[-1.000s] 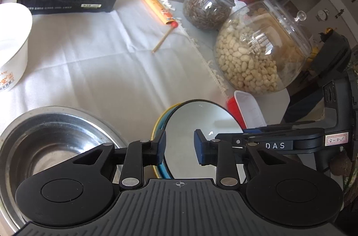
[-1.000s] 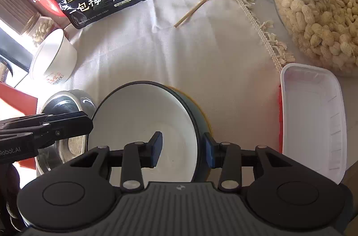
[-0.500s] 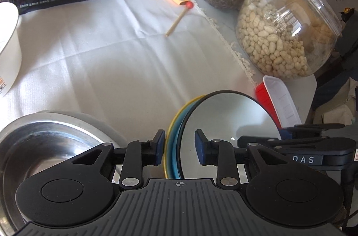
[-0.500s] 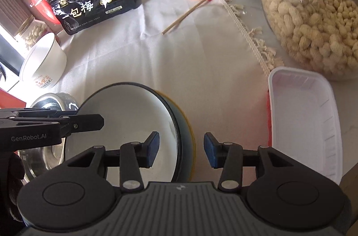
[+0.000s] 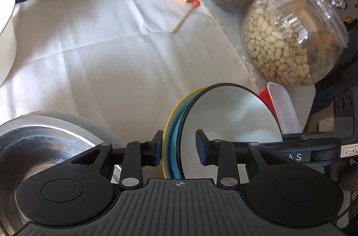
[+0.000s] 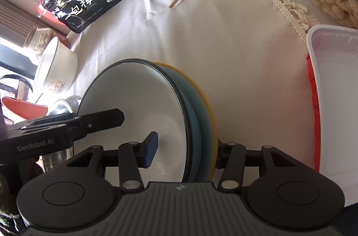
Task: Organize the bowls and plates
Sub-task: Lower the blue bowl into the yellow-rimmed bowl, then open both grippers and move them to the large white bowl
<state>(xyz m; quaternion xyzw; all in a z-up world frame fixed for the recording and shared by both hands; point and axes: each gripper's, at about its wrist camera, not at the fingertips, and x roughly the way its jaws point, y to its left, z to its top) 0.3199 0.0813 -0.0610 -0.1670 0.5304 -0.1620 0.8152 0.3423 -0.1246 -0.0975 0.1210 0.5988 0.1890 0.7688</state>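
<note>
**Stacked plates held on edge between two sets of tongs**

A nested stack of round plates [image 5: 230,124] stands almost on edge above the cloth-covered bench [image 5: 100,46]: a glossy white plate with a dark rim, a blue one behind it and a yellow one at the back. The white face turns toward the person's right in the left wrist view. The left tongs [image 5: 179,146] straddle the stack's rim, jaws partly open; the left pad sits against the yellow edge, while the right pad stands clear of the white face. The right tongs [image 6: 185,147] bracket the same stack [image 6: 134,106] from the other side, one blue pad near the white face, the other finger hidden behind the yellow rim, so contact cannot be confirmed. A shiny steel bowl [image 5: 33,146] sits at lower left. A white paper bowl [image 6: 56,66], a rectangular white plastic tray [image 6: 335,102] and a rounded clear jar of peanuts [image 5: 290,39] stand around the cloth.
</note>
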